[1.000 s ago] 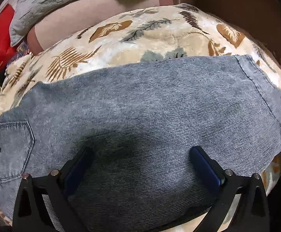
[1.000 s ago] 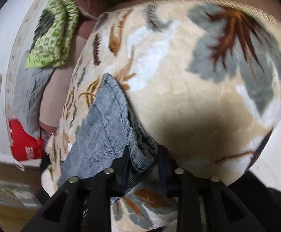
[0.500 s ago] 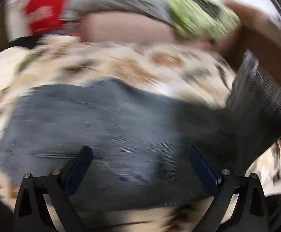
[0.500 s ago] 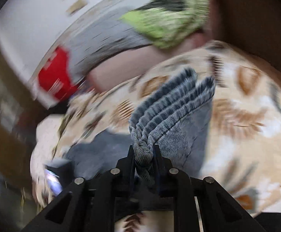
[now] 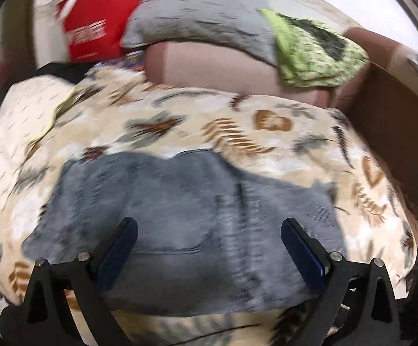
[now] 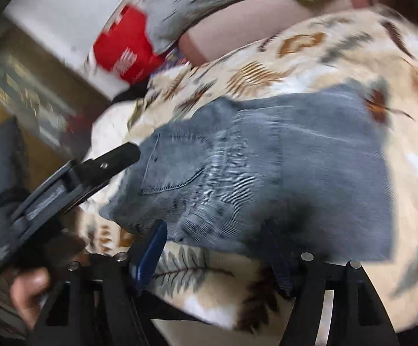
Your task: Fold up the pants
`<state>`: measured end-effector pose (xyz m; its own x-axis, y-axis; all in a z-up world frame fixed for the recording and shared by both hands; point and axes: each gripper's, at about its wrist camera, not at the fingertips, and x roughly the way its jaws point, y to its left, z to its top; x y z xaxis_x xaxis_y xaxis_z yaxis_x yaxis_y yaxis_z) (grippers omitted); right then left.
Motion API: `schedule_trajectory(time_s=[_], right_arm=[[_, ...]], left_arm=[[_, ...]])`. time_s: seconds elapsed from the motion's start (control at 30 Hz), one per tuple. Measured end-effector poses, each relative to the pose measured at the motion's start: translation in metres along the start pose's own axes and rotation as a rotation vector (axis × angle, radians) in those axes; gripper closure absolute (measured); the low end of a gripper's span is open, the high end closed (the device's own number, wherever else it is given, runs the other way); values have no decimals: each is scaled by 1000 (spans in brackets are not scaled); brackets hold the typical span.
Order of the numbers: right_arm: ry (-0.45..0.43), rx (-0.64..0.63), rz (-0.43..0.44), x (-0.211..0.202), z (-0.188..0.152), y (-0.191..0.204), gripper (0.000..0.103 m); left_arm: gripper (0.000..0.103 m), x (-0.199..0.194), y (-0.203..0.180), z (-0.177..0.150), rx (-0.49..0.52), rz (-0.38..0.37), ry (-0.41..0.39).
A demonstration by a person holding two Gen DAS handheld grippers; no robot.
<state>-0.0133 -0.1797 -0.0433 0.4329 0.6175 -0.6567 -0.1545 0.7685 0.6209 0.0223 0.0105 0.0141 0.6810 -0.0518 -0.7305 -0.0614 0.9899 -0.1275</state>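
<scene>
One pair of grey-blue denim pants (image 5: 185,216) lies folded into a squat block on a leaf-print fleece blanket (image 5: 237,132), a back pocket (image 6: 174,167) showing toward nine o'clock of the block in the right wrist view. Both frames are smeared by motion.

The left gripper (image 5: 209,239) hangs over the pants with its blue-padded fingers (image 5: 301,245) spread wide, nothing pinched between them. The right gripper (image 6: 217,248) hovers at the block's six o'clock edge, its jaws opening, the denim lying under them but not clamped. In the right wrist view the left gripper shows at nine o'clock, a person's hand (image 6: 30,291) wrapped around its handle at the seven o'clock corner.

Beyond the blanket at twelve o'clock in the left wrist view sit a grey quilted pillow (image 5: 203,20), a green patterned cloth (image 5: 315,49) at one o'clock, and a red bag (image 5: 96,26) with white lettering at eleven.
</scene>
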Motion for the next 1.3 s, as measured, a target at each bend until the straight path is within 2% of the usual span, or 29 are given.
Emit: schedule_trajectory(time_s=[0.1, 0.2, 0.23, 0.3, 0.33, 0.4, 0.47, 0.5, 0.57, 0.6, 0.63, 0.67, 0.73, 0.8, 0.87, 0.9, 0.97, 1.07, 1.13, 1.2, 1.27, 1.3], right_arm=[[-68, 142, -6, -32, 7, -39, 32], [-120, 240, 1, -57, 22, -72, 32], [-123, 249, 23, -61, 33, -77, 32], [-110, 245, 93, -63, 53, -79, 32], [-99, 247, 136, -59, 62, -79, 32], [-25, 245, 262, -34, 89, -79, 32], [15, 267, 291, -8, 107, -81, 32], [68, 261, 286, 15, 118, -84, 32], [96, 263, 174, 51, 133, -101, 32], [152, 288, 142, 74, 137, -114, 33], [159, 339, 167, 83, 137, -124, 34], [128, 386, 213, 77, 138, -127, 33], [88, 319, 272, 64, 147, -114, 33], [41, 246, 221, 53, 154, -104, 33], [64, 267, 153, 70, 160, -119, 33], [105, 300, 135, 85, 160, -131, 36], [82, 372, 192, 82, 157, -142, 39], [54, 294, 230, 49, 150, -117, 39], [62, 255, 260, 27, 131, -103, 39], [81, 278, 291, 8, 102, -100, 39], [110, 309, 309, 8, 76, -103, 39], [161, 329, 285, 16, 59, -107, 39]], left_arm=[[3, 14, -29, -2, 60, -22, 27], [3, 54, -52, -21, 154, 49, 152], [3, 74, -57, -34, 202, 93, 216], [3, 92, -56, -50, 220, 123, 273], [2, 90, -51, -54, 193, 108, 236], [2, 89, -49, -54, 186, 102, 241], [2, 89, -48, -54, 191, 100, 250], [2, 89, -48, -54, 190, 101, 249], [2, 89, -50, -56, 196, 107, 239], [2, 89, -50, -57, 198, 109, 234], [2, 88, -50, -58, 199, 106, 231], [2, 89, -49, -57, 196, 99, 230], [1, 89, -48, -58, 186, 89, 232], [1, 89, -48, -59, 190, 89, 225], [1, 89, -47, -60, 185, 87, 217], [1, 89, -47, -60, 186, 88, 215], [1, 87, -45, -58, 176, 77, 220], [1, 87, -41, -53, 144, 57, 240], [1, 78, -38, -45, 109, 32, 220], [1, 71, -35, -35, 76, 25, 190], [1, 66, -34, -23, 62, 24, 159], [1, 68, -35, -16, 65, 32, 156]])
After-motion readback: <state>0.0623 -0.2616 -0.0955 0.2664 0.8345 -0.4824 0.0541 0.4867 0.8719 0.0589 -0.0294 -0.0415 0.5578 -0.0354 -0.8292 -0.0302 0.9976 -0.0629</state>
